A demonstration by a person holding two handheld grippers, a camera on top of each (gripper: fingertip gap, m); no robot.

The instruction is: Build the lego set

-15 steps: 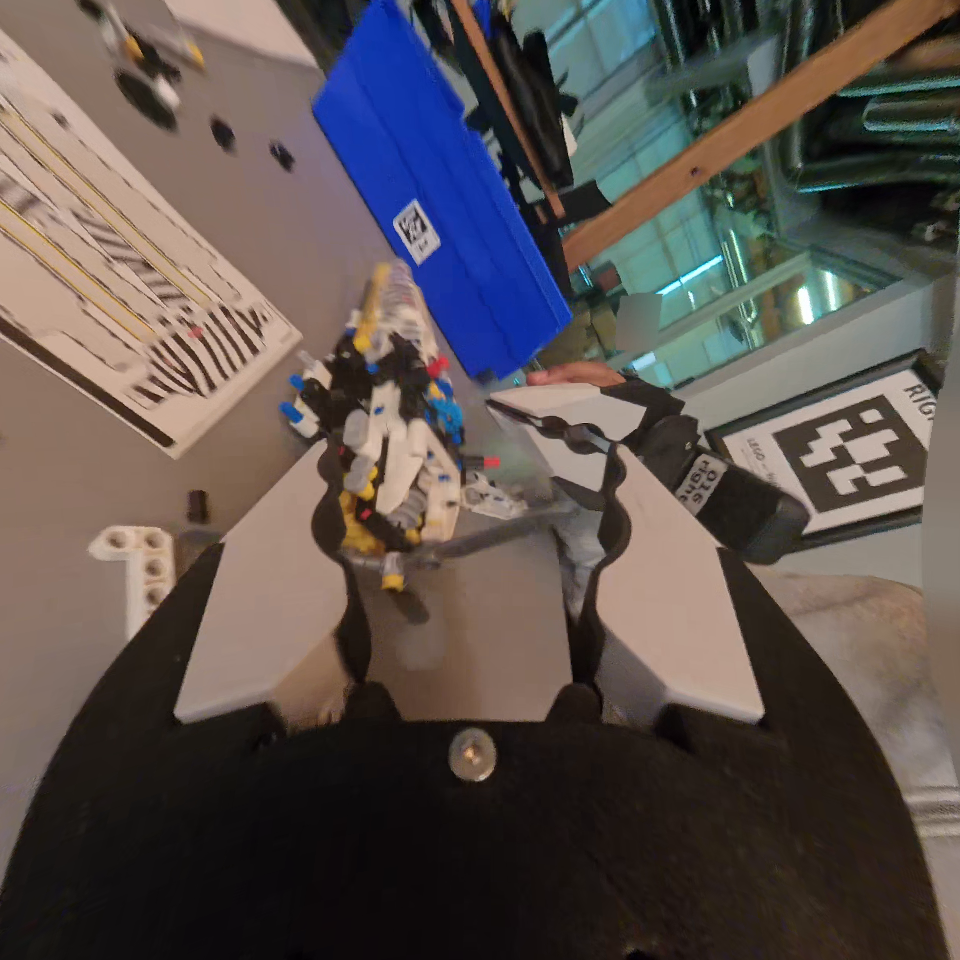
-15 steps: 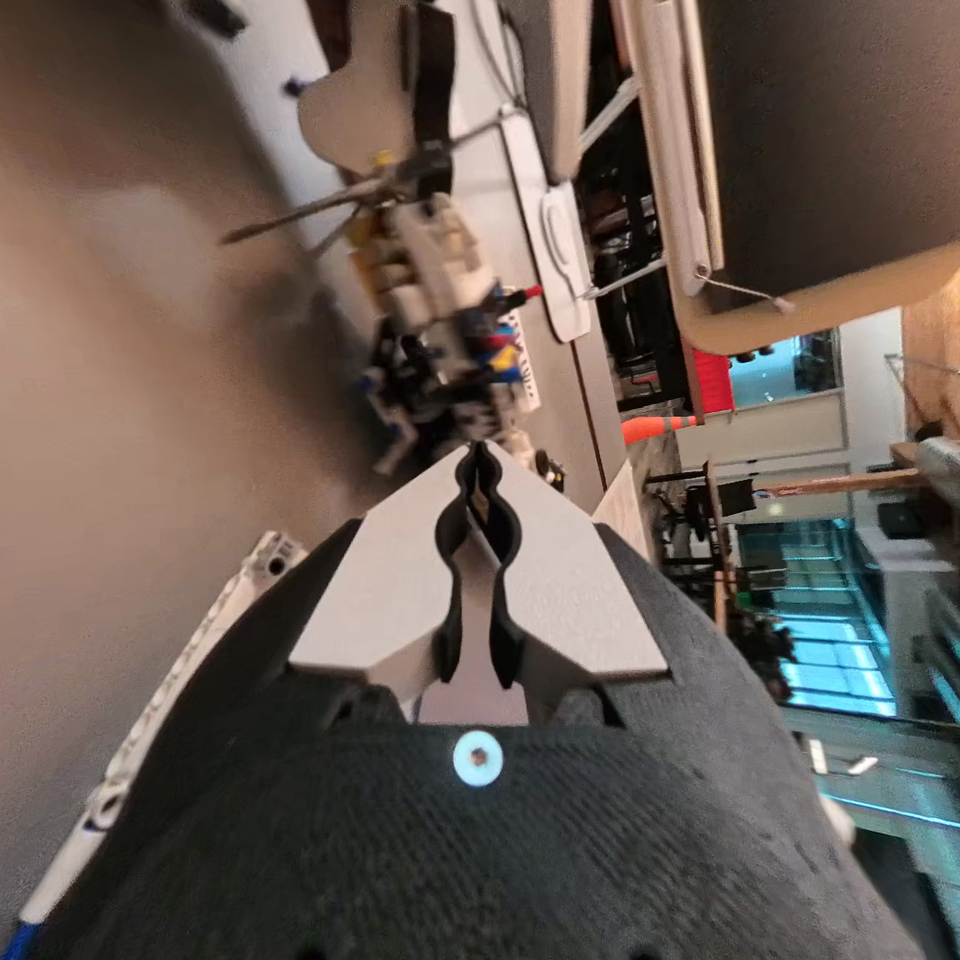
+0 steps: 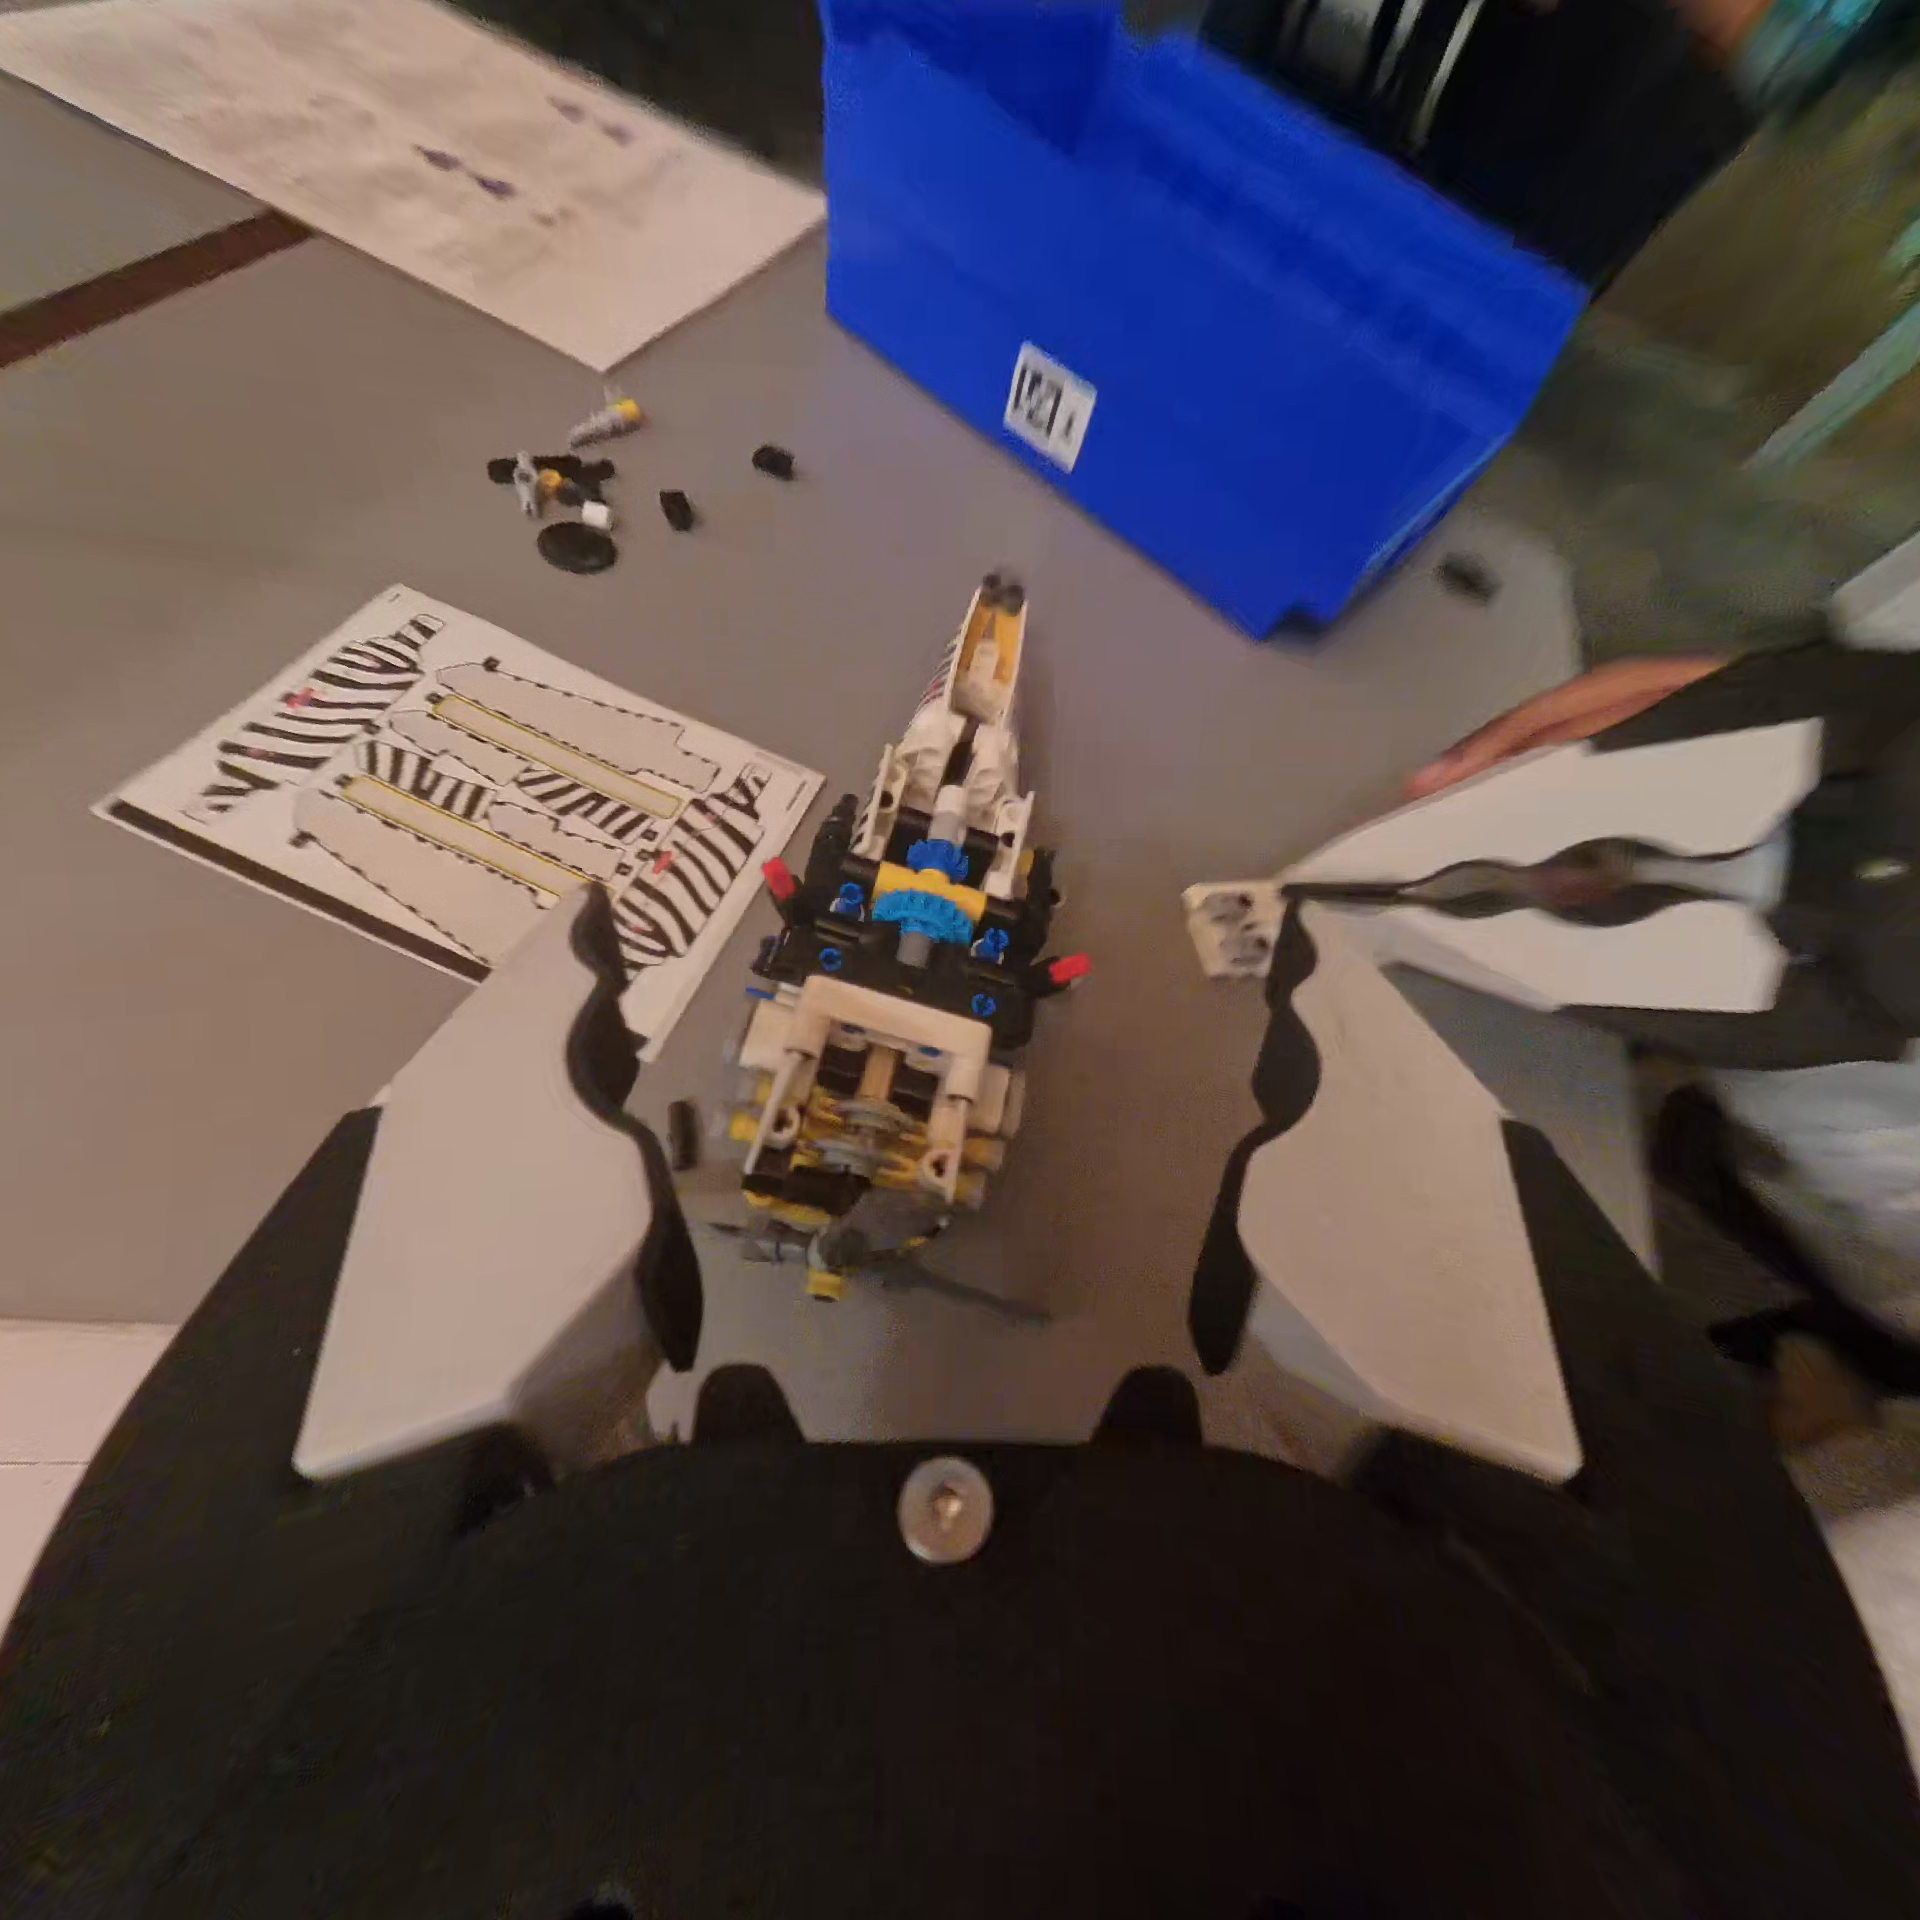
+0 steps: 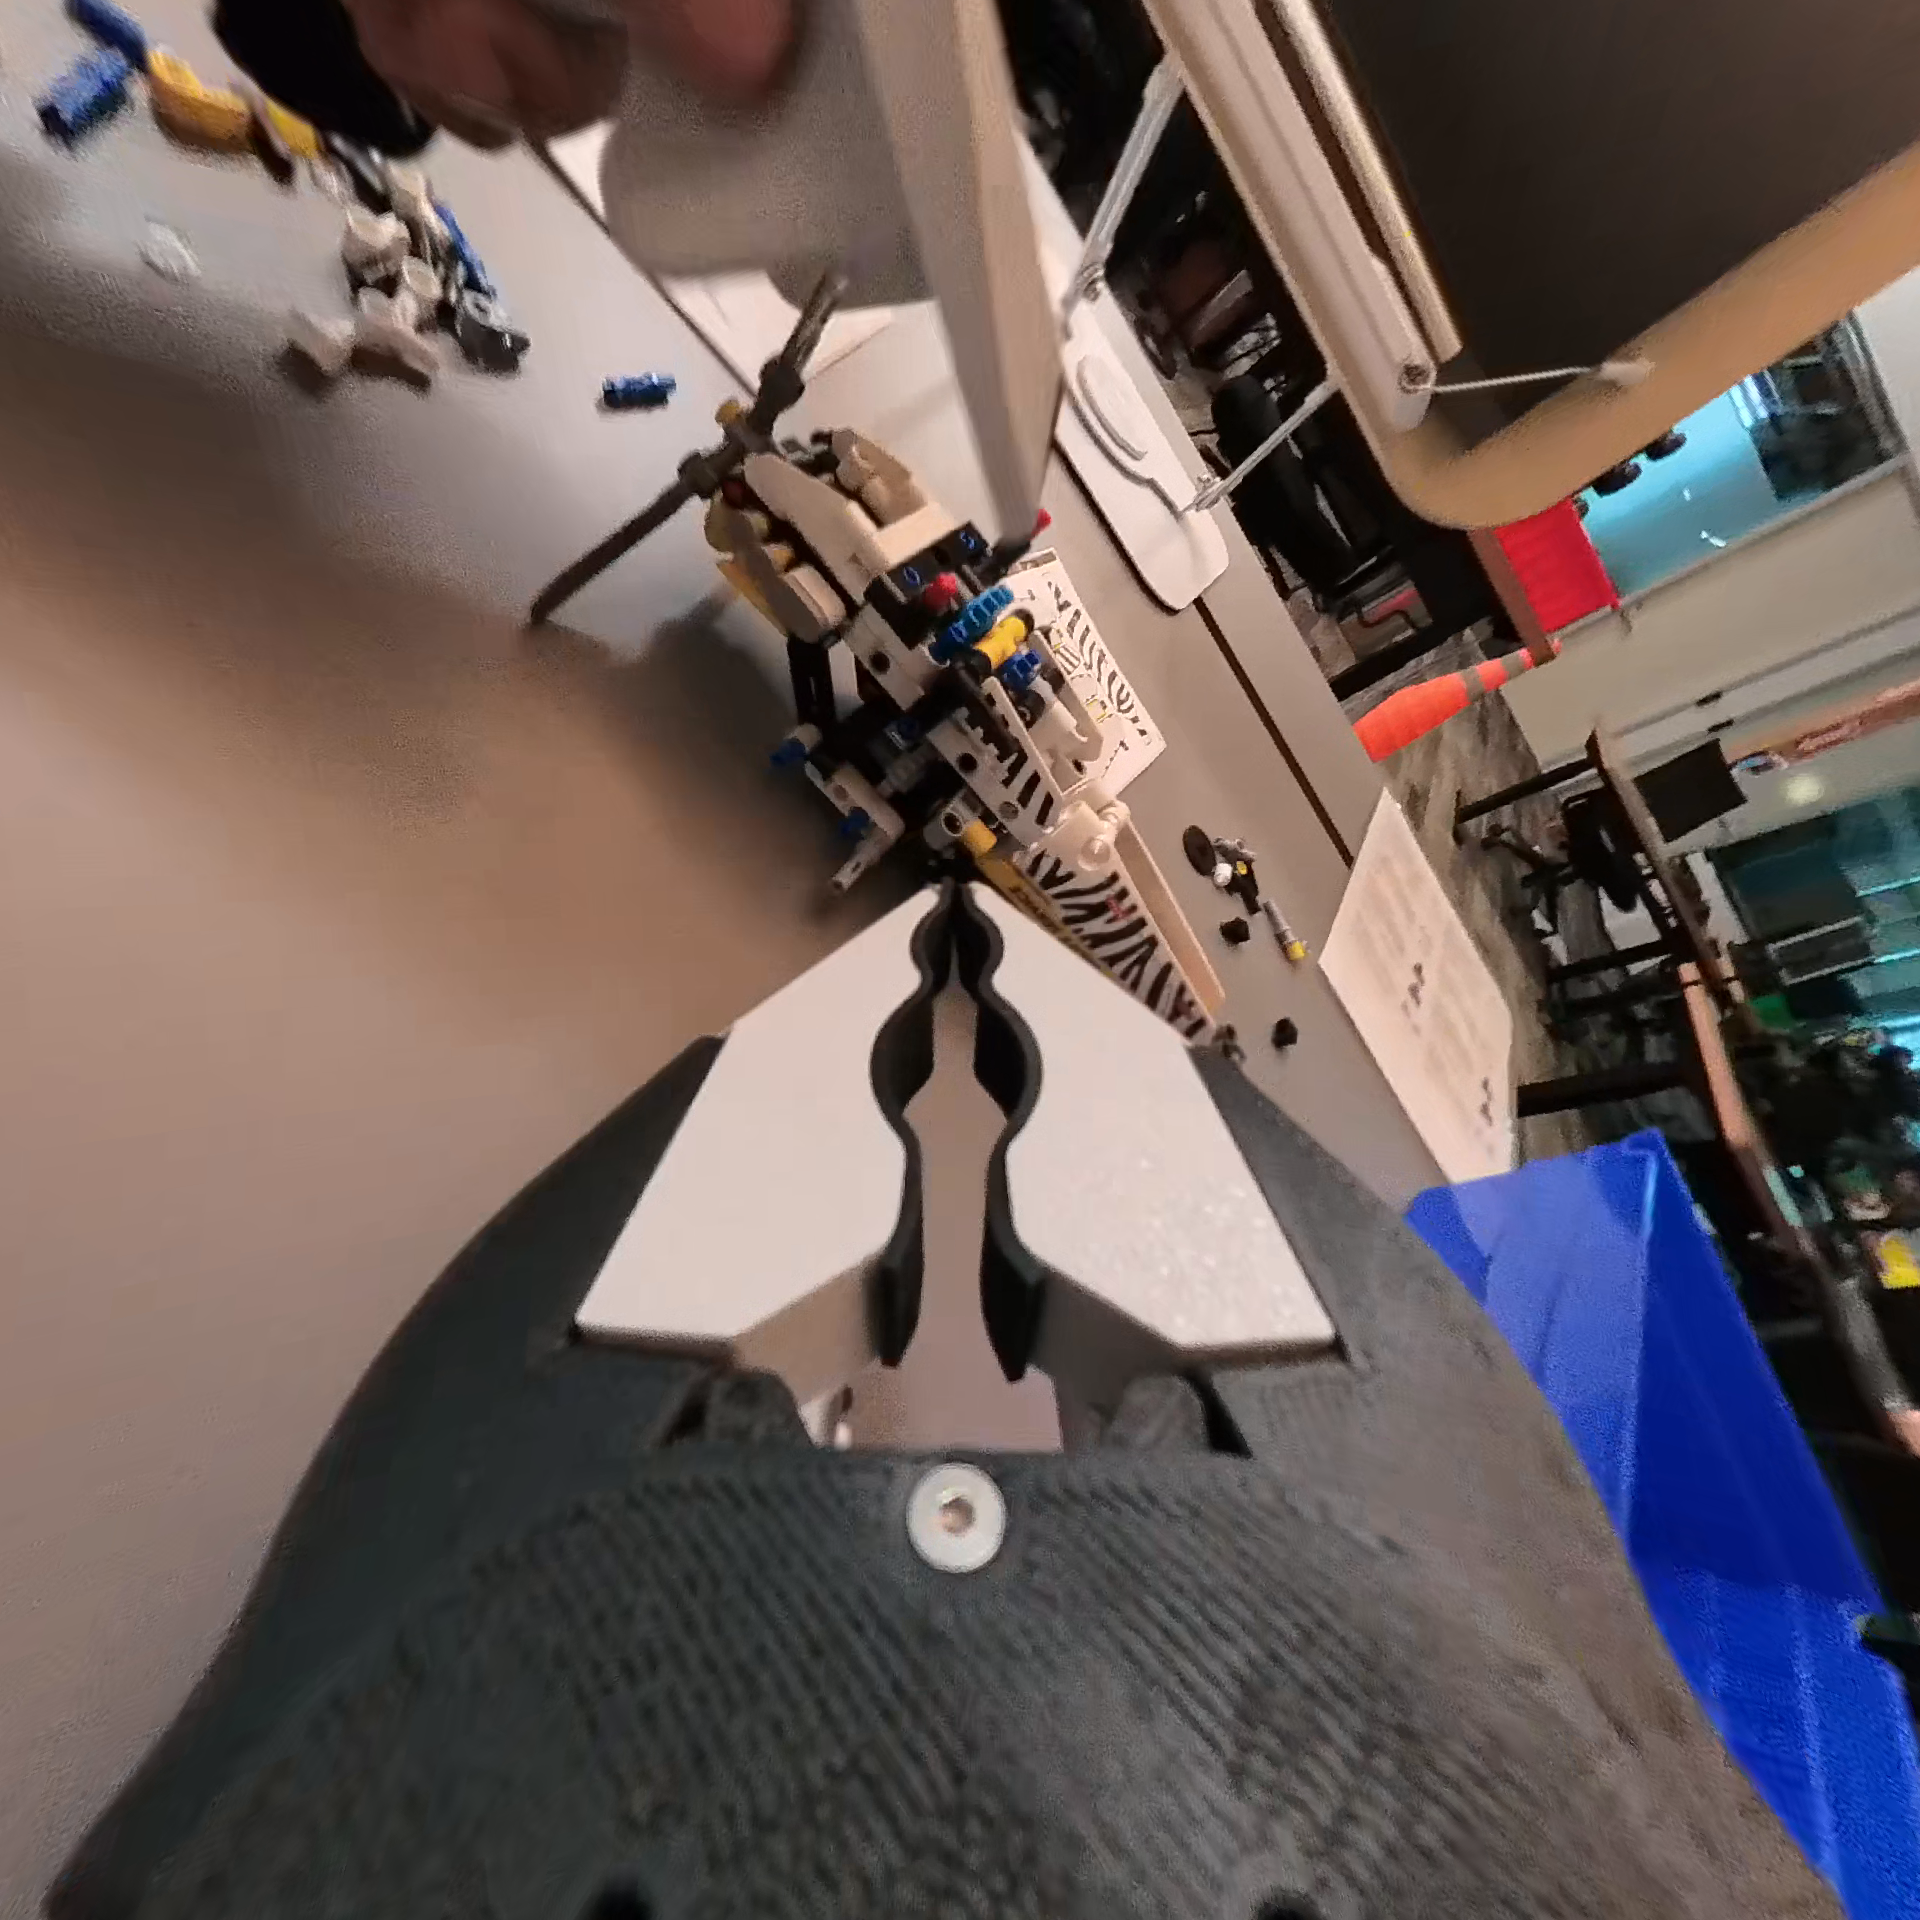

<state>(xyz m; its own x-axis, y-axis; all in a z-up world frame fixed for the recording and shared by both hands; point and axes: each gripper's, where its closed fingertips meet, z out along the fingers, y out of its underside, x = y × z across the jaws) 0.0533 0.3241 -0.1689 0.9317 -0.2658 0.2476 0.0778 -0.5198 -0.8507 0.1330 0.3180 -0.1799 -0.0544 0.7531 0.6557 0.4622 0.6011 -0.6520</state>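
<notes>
Your left gripper (image 3: 940, 904), which clamped the lego model (image 3: 902, 997) half a second ago, now hangs wide open above it; the model lies on the table between the jaws. Your right gripper (image 4: 952, 896) is pinched on a white piece (image 3: 1231, 925), hidden from its own camera

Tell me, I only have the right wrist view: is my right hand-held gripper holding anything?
Observer: Yes. The left wrist view shows a white piece pinched at the tip of the right hand-held gripper.
Operator: Is the left one open?
Observer: The left hand-held gripper is wide open, with the model on the table between its fingers, clear of both.
Operator: Anything loose near it?
Observer: A black pin lies beside the model.
</notes>
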